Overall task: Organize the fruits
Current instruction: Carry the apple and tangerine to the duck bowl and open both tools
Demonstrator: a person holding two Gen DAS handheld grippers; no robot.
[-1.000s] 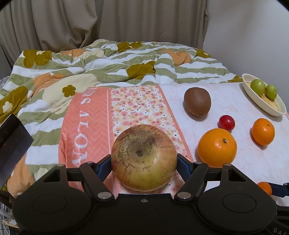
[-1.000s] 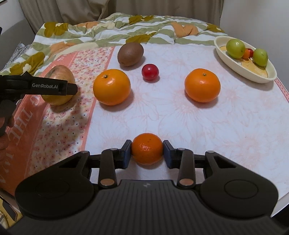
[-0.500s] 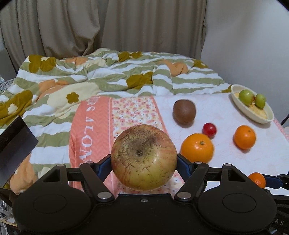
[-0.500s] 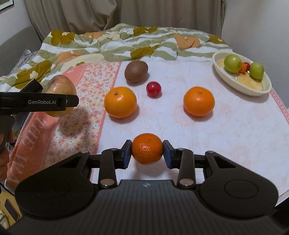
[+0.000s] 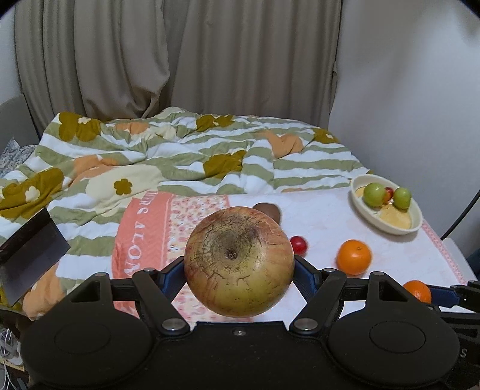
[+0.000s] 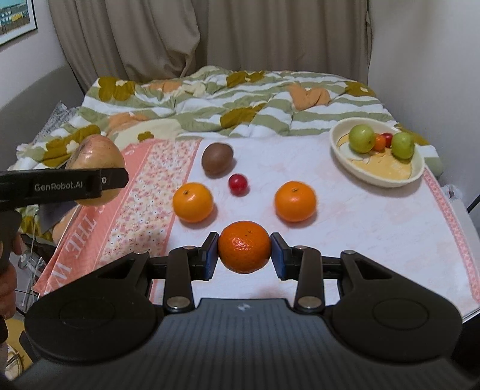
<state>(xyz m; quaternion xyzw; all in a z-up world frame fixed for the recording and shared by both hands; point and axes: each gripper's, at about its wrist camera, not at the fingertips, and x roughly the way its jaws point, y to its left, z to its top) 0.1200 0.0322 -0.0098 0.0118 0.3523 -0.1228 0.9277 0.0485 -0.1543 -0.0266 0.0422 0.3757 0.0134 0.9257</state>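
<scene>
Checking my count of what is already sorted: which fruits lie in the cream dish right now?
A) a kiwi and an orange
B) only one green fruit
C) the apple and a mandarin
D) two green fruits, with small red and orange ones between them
D: in the right wrist view the cream dish holds two green fruits with a small orange fruit and a small red fruit between them.

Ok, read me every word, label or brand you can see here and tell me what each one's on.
"GenRobot.AI": on the side of the left gripper, which holds the apple.
"RS ALO": part of a line on the pink cloth, the rest hidden by the gripper.
"THE W": on the same cloth in the right wrist view, cut off.
"S": on the left gripper's body, the rest out of frame.
Framed picture: no text readable.
</scene>
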